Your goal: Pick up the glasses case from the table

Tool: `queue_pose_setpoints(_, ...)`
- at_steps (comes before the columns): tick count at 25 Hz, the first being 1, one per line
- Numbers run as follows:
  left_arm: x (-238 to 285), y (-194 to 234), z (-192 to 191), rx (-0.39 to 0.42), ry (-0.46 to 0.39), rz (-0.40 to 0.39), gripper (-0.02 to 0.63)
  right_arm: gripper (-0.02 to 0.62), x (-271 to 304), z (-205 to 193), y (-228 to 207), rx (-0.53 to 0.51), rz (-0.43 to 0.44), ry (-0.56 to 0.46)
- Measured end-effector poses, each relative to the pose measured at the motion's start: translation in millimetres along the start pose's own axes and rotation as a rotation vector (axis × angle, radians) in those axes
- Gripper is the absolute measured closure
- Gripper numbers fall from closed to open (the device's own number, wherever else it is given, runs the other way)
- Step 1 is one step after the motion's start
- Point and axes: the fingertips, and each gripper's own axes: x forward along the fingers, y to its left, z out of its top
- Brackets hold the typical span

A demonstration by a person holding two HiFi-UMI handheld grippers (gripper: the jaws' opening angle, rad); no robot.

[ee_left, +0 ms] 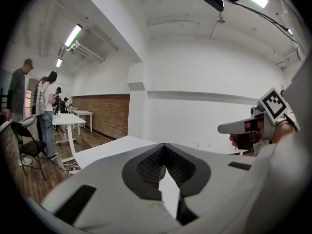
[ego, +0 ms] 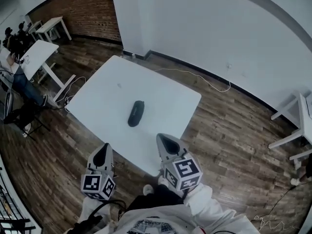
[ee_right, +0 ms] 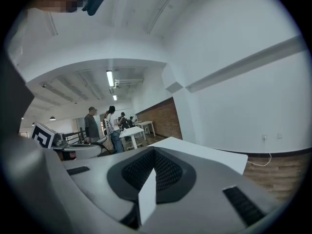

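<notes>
The dark, oblong glasses case point(ego: 136, 113) lies near the middle of the white table point(ego: 161, 91). Both grippers hover short of the table's near edge, over the wood floor. My left gripper point(ego: 101, 154) is below and left of the case, with its jaws together and nothing in them. My right gripper point(ego: 168, 143) is below and right of the case, also shut and empty. In the left gripper view only the shut left gripper point(ee_left: 164, 172), the table top point(ee_left: 112, 147) and the right gripper point(ee_left: 243, 126) show. The right gripper view shows the shut right gripper point(ee_right: 152, 172) and the table point(ee_right: 209, 152). The case is hidden in both.
Other white tables point(ego: 36, 55) stand at the far left, with people point(ee_left: 44, 111) and a chair point(ee_left: 27, 143) near them. A white cable point(ego: 204, 79) runs along the floor behind the table. A white wall point(ego: 204, 28) closes the back. Another white table's legs point(ego: 292, 126) stand at the right.
</notes>
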Motion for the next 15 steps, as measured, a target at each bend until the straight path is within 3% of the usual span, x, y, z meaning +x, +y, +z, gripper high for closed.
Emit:
queue_pose_setpoints(6,20.8,20.9,-8.3,-0.020,0.045,0.040,0.584,0.577,67.7,-38.3,-15.4,0.166,0.067,0.149)
queue_pose_setpoints(11,24.3,46.1,-15.8,-0.037,0.049,0.051,0.584,0.529,128.0,-83.6,-17.7,0.309,0.115,0.342)
queue_pose_setpoints(13,22.3,56.1,-18.3,-0.041,0.053,0.059,0.584,0.503,147.3,-105.6,-15.9,0.370,0.149,0.435)
queue_pose_setpoints(15,20.0,63.7,-18.0,-0.056,0.073,0.068,0.584,0.406,161.4,-122.6,-11.5,0.452,0.190,0.502)
